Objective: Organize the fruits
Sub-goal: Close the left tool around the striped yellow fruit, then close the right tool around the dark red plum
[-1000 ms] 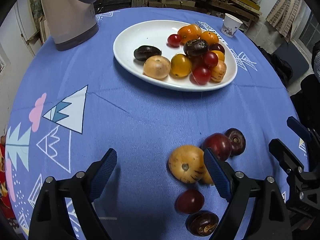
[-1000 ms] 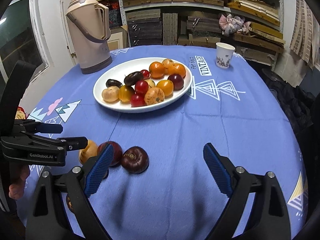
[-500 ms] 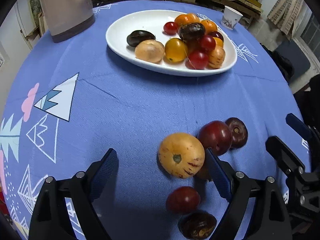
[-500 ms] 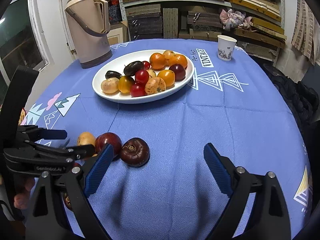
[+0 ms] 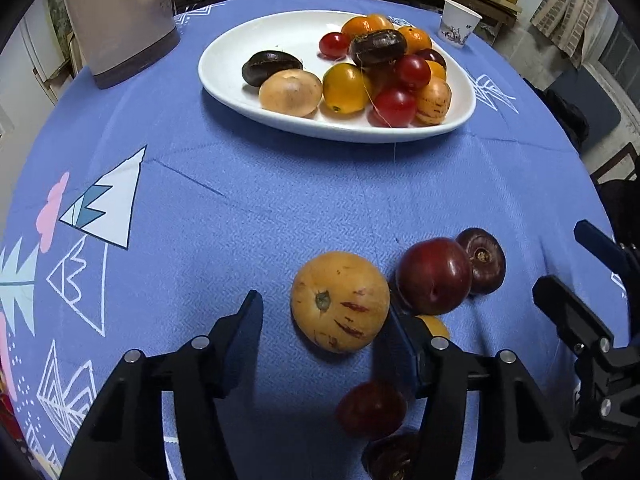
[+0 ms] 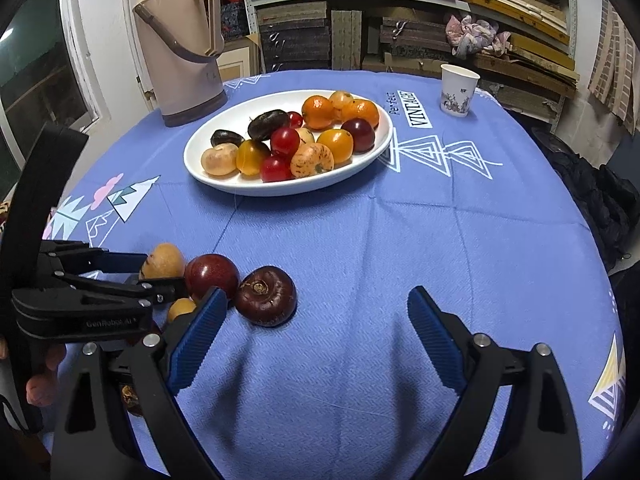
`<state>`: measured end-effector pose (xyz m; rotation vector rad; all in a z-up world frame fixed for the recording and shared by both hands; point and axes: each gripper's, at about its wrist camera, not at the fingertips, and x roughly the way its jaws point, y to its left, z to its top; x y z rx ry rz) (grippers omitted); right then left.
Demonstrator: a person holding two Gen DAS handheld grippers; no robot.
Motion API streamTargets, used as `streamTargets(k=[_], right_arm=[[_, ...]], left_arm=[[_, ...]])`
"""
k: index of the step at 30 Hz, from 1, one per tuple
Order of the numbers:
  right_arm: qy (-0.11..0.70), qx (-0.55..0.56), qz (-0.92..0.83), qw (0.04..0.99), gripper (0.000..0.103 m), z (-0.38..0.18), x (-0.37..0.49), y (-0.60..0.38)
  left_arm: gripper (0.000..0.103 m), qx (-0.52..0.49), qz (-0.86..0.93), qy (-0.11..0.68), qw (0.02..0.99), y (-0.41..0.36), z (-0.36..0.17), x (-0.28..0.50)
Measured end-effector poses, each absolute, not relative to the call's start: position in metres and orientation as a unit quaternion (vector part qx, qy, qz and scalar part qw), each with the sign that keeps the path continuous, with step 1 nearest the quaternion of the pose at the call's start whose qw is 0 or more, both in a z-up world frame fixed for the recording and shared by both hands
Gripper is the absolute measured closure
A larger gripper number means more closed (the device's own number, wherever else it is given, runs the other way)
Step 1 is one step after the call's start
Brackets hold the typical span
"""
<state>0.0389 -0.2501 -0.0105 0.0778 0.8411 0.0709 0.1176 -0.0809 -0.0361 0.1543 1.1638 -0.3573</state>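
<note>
A yellow striped fruit (image 5: 340, 300) lies on the blue tablecloth between the fingers of my left gripper (image 5: 325, 306). The jaws are closing. The right pad sits at the fruit's side and the left pad is still a gap away. Beside it lie a red plum (image 5: 434, 276), a dark brown fruit (image 5: 484, 260) and a small orange fruit (image 5: 434, 326). Nearer the camera are a red fruit (image 5: 372, 408) and a dark one (image 5: 392, 460). My right gripper (image 6: 316, 300) stands open over bare cloth, with the dark brown fruit (image 6: 266, 296) just ahead of its left finger.
A white oval plate (image 5: 248, 40) at the far side holds several fruits. A beige thermos jug (image 6: 180, 40) stands at the back left and a paper cup (image 6: 458, 88) at the back right. Shelves rise behind the round table.
The left jaws have narrowed around the yellow striped fruit, after the gripper drew a little closer to it. The right gripper has kept its place and stayed wide.
</note>
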Motion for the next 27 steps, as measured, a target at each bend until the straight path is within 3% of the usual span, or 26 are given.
streamTargets(k=[2, 18, 21, 22, 25, 27], right_arm=[[0.411, 0.031, 0.038, 0.911, 0.013, -0.012, 0.039, -0.249], [0.446, -0.059, 0.063, 0.891, 0.013, -0.033, 0.059, -0.214], [0.458, -0.066, 0.070, 0.884, 0.024, -0.040, 0.070, -0.209], [0.468, -0.070, 0.071, 0.878, 0.034, -0.045, 0.075, -0.207], [0.467, -0.061, 0.079, 0.879, 0.040, -0.045, 0.079, -0.206], [0.469, -0.046, 0.097, 0.876, 0.056, -0.045, 0.077, -0.205]], left_arm=[[0.059, 0.074, -0.167, 0.542, 0.820, -0.080, -0.035, 0.118], [0.060, 0.054, -0.172, 0.544, 0.819, -0.053, -0.033, 0.127], [0.060, 0.058, -0.173, 0.544, 0.819, -0.053, -0.033, 0.127], [0.060, 0.059, -0.173, 0.543, 0.819, -0.054, -0.033, 0.127], [0.060, 0.059, -0.175, 0.544, 0.819, -0.054, -0.033, 0.128], [0.060, 0.059, -0.175, 0.544, 0.818, -0.055, -0.034, 0.130]])
